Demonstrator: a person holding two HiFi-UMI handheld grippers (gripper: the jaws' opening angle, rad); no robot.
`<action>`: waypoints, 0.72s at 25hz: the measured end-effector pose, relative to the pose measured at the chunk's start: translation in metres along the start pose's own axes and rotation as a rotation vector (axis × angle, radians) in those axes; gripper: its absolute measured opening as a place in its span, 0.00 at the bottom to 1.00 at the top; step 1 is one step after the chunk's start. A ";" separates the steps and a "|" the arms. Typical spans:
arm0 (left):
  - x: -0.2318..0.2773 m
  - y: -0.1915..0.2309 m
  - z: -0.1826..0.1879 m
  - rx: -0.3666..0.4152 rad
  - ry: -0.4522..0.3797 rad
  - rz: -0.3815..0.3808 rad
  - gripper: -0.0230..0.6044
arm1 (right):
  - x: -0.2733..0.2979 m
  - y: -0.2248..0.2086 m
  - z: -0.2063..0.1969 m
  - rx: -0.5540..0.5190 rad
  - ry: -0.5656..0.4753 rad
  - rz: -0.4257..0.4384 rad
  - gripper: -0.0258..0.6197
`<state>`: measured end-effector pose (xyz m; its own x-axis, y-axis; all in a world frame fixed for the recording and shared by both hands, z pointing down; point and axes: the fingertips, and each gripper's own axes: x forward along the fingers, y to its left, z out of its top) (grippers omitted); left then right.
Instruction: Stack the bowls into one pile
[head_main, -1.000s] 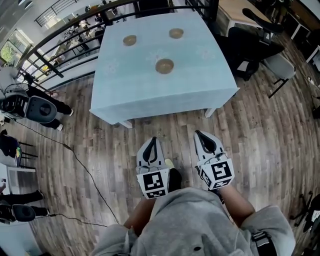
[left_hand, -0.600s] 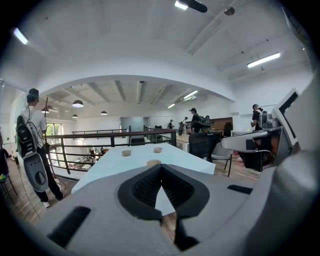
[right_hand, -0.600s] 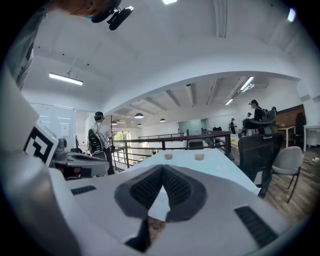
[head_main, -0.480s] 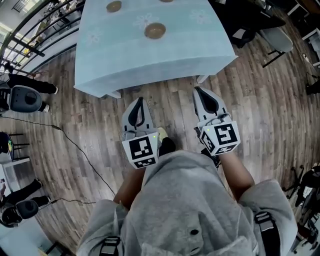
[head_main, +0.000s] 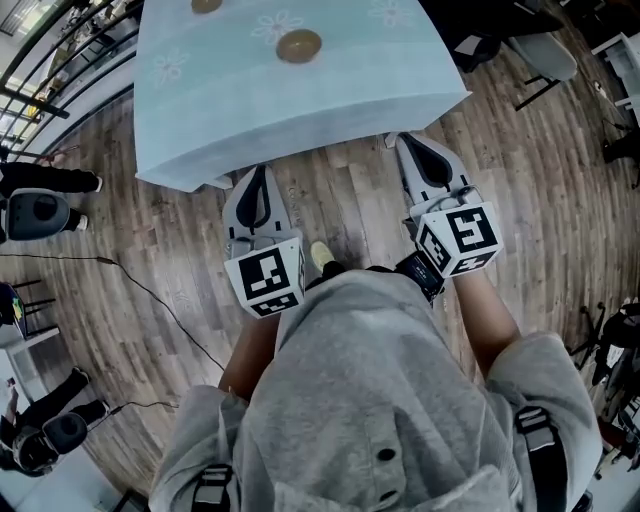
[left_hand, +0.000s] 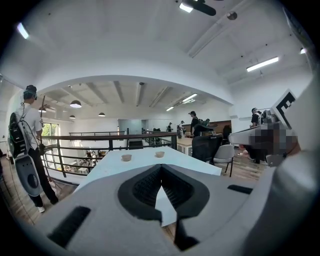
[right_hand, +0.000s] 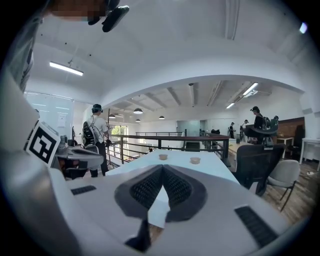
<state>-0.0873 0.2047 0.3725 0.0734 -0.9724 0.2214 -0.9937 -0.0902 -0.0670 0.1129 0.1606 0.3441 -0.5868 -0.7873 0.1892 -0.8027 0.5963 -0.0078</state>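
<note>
Wood-plank floor (head_main: 330, 200) fills most of the head view, and the table (head_main: 380, 60) stands at the far side under a pale blue cloth (head_main: 300, 130) that hangs over its near edge. The person holds the left gripper (head_main: 259, 180) and the right gripper (head_main: 412, 147) low in front of the body, just short of that edge. Each gripper view shows its jaws closed tip to tip with nothing between them.

One bowl (head_main: 299, 45) sits on the cloth toward the middle of the table. A second bowl (head_main: 206, 5) lies farther off to the left, cut by the top of the frame. Both are well apart from each other and from the grippers. The gripper views show only two small bowls far across the table, and a third may be hidden behind the jaws — I cannot tell.

The likely trouble lies in the reach:
- Shut jaws arriving at a bowl would shove it across the cloth instead of taking it.
- A gripper brought in low could catch the hanging cloth and drag it, shifting every bowl at once.
- The bowls look light and shallow, so a pinch on one rim could tip a bowl — or let it land crooked on the next.
</note>
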 end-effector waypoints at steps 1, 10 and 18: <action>0.002 0.003 0.001 -0.001 -0.004 0.000 0.07 | 0.004 0.000 0.001 0.004 -0.002 -0.004 0.08; 0.016 0.023 0.008 0.006 -0.020 -0.012 0.07 | 0.031 0.018 0.000 0.042 -0.011 0.014 0.08; 0.023 0.030 0.007 0.012 -0.017 -0.017 0.07 | 0.041 0.018 -0.001 0.061 -0.017 0.000 0.08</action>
<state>-0.1149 0.1785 0.3688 0.0915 -0.9742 0.2065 -0.9912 -0.1091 -0.0755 0.0744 0.1395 0.3529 -0.5881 -0.7903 0.1721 -0.8074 0.5861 -0.0678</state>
